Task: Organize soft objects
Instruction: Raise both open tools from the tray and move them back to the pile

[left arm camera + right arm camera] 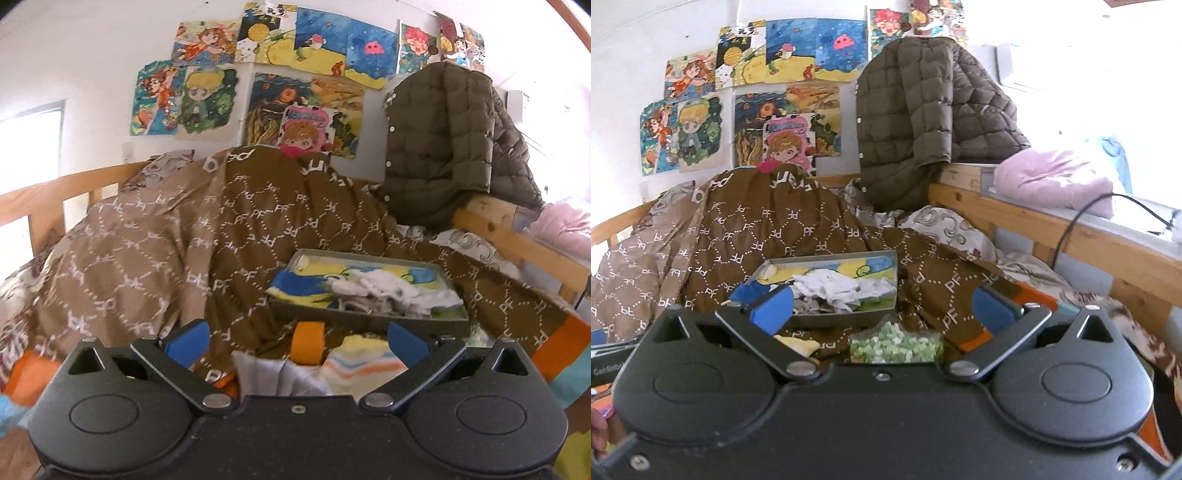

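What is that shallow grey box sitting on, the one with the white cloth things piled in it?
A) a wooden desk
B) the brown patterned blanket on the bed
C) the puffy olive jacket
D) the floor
B: the grey box with white cloths rests on the brown patterned blanket, while the puffy olive jacket hangs over the wooden bed rail behind it.

A white wall is covered at twelve o'clock with colourful cartoon drawings. A wooden bed frame is seen at three o'clock, beside a glaring, overexposed area, possibly a window. Daylight is also admitted at nine o'clock.
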Available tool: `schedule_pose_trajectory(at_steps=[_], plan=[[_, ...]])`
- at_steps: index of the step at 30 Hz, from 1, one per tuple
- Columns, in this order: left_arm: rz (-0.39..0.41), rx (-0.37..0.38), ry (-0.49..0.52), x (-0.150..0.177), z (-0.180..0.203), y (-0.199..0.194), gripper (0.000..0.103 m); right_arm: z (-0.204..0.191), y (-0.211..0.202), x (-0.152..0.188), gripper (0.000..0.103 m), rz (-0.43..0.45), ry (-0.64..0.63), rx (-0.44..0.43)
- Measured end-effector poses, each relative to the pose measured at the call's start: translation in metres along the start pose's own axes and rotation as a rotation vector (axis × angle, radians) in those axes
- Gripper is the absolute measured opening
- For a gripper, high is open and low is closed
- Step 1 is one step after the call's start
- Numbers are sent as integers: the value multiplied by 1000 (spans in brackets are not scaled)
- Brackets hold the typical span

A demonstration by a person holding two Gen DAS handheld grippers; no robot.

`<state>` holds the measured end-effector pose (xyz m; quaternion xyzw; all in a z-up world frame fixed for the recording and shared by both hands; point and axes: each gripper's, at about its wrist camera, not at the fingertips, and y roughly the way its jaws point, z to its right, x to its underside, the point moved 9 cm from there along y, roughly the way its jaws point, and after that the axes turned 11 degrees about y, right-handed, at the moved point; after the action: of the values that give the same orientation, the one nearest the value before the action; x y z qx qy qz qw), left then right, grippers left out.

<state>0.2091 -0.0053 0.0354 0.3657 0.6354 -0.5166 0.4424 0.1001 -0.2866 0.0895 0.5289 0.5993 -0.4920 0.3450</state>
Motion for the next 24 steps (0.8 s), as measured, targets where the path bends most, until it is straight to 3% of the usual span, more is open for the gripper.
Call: schedule_pose_trajectory(at_steps=[7, 14, 24], plan=[[-7, -92, 38, 26, -11, -19, 102, 11, -18, 47, 102, -20, 40, 50], [-5, -131, 98, 47, -13, -28, 102, 21, -29, 87, 103, -60, 64, 99], [-17, -168, 182, 72, -15, -34, 102, 5, -26, 136, 103, -88, 31, 121]])
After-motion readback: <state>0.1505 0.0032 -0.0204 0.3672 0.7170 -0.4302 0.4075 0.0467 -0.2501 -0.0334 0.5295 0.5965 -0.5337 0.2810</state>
